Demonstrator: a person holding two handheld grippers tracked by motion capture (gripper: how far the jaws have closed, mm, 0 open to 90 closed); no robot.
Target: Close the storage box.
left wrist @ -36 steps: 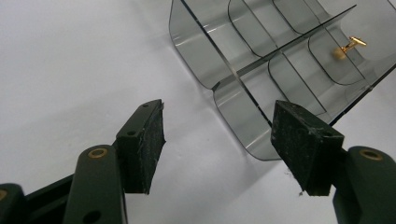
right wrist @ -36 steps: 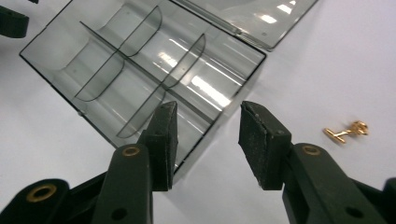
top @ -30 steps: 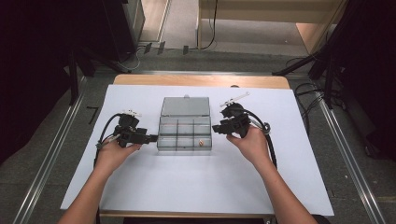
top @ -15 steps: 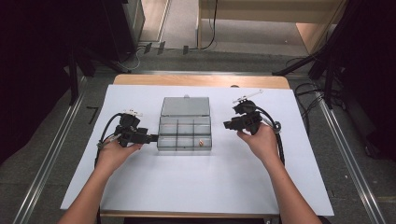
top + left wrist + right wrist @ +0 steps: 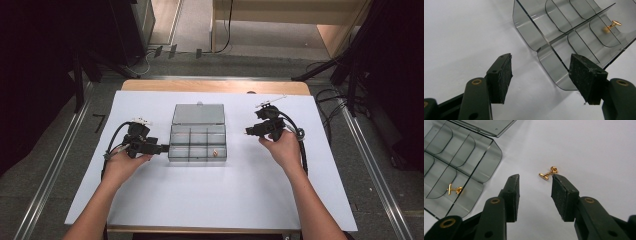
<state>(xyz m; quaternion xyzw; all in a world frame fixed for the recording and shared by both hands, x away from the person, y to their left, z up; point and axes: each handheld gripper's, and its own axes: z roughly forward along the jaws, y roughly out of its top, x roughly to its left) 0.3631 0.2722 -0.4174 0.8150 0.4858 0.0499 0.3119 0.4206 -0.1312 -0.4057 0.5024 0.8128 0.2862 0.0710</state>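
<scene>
My left tongs (image 5: 541, 75) are spread wide, empty, straddling the near left corner of the clear compartment box (image 5: 198, 142); I think the right pad (image 5: 586, 77) just touches its wall, though the angle is poor. My right tongs (image 5: 535, 195) are also spread, holding nothing, with a gold cufflink (image 5: 548, 173) on the white table (image 5: 225, 200) just beyond them, right of the box. Another cufflink (image 5: 454, 189) lies in the box's near right compartment.

Both grippers, left gripper (image 5: 162, 148) and right gripper (image 5: 248, 132), are black, with brass-coloured screws and scuffed dark pads (image 5: 504, 77). Black cables (image 5: 302, 150) trail back. The forearms look bare, apparently sleeveless.
</scene>
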